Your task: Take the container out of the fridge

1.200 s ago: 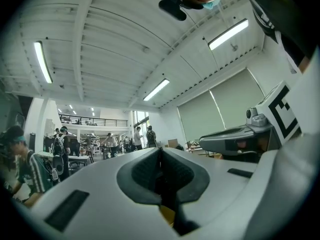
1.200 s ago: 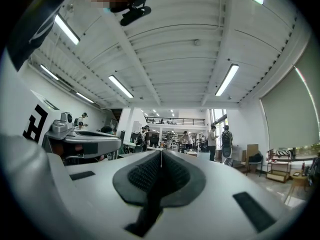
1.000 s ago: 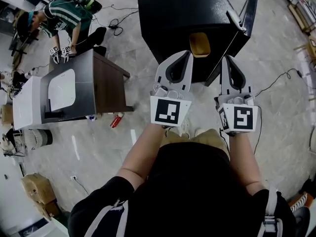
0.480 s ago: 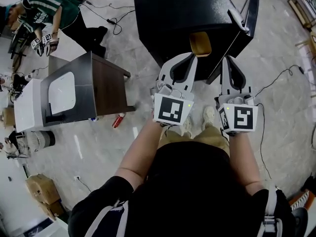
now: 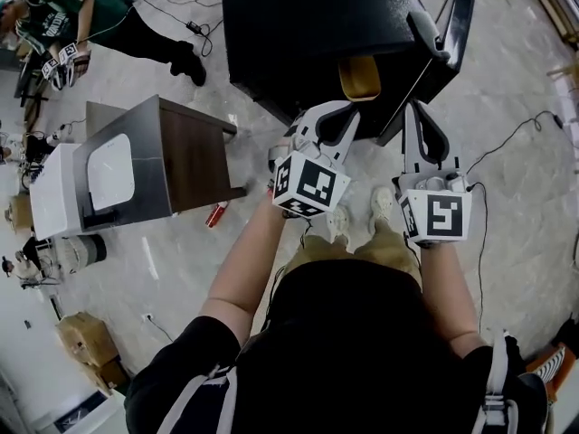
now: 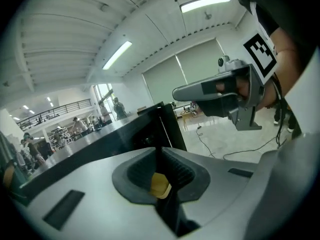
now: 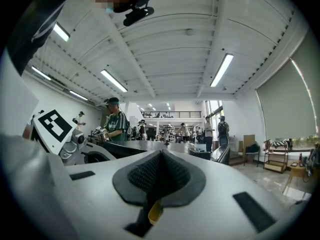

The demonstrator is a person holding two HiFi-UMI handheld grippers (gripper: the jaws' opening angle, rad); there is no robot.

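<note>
A black fridge (image 5: 308,34) stands on the floor ahead of me with its door (image 5: 452,25) swung open to the right. A yellow container (image 5: 359,78) sits inside the opening. My left gripper (image 5: 336,108) is shut and empty, with its tips just below the opening. My right gripper (image 5: 414,108) is also shut and empty, beside the door's lower edge. In the left gripper view the container (image 6: 160,185) shows as a yellow patch behind the shut left gripper (image 6: 161,151). The right gripper view shows a yellow sliver (image 7: 154,212) of it below the shut right gripper (image 7: 161,154).
A dark side table (image 5: 194,156) bearing a white appliance (image 5: 63,188) stands to the left. A red can (image 5: 215,215) lies on the floor by it. Cables (image 5: 534,125) run across the tiles at right. A person (image 5: 72,16) crouches at top left.
The fridge has drawn nearer and both grippers now reach closer to its opening. The left gripper has tilted rightward. The person at top left has shifted.
</note>
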